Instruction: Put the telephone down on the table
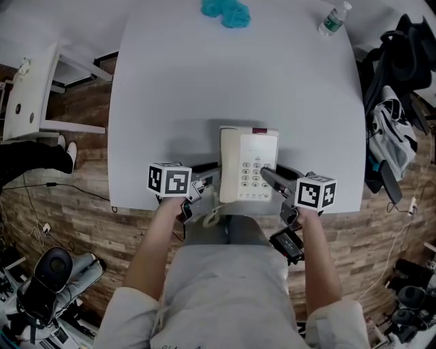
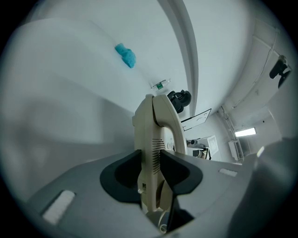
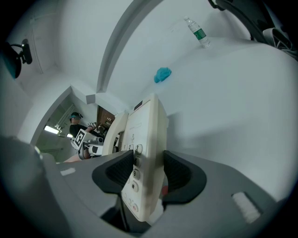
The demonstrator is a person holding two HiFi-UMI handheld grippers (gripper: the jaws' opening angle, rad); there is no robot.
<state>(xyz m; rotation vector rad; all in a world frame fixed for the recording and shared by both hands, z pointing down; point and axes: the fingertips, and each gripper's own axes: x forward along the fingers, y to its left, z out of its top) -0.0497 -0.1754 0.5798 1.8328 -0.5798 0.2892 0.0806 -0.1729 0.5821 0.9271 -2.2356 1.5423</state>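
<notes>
A cream telephone (image 1: 248, 164) with its handset along the left side is held over the near edge of the white table (image 1: 204, 88). My left gripper (image 1: 210, 178) is shut on the telephone's left edge (image 2: 151, 153), the handset side. My right gripper (image 1: 267, 174) is shut on the right edge, its jaws pressing the keypad face and the underside (image 3: 142, 153). A coiled cord (image 1: 212, 217) hangs below the phone, off the table's edge. Whether the phone's base touches the table cannot be told.
A teal cloth (image 1: 226, 11) lies at the table's far edge, and a plastic water bottle (image 1: 334, 19) lies at the far right corner. A dark bag and clothes (image 1: 394, 88) pile up to the right of the table. A white stand (image 1: 34, 88) is at the left.
</notes>
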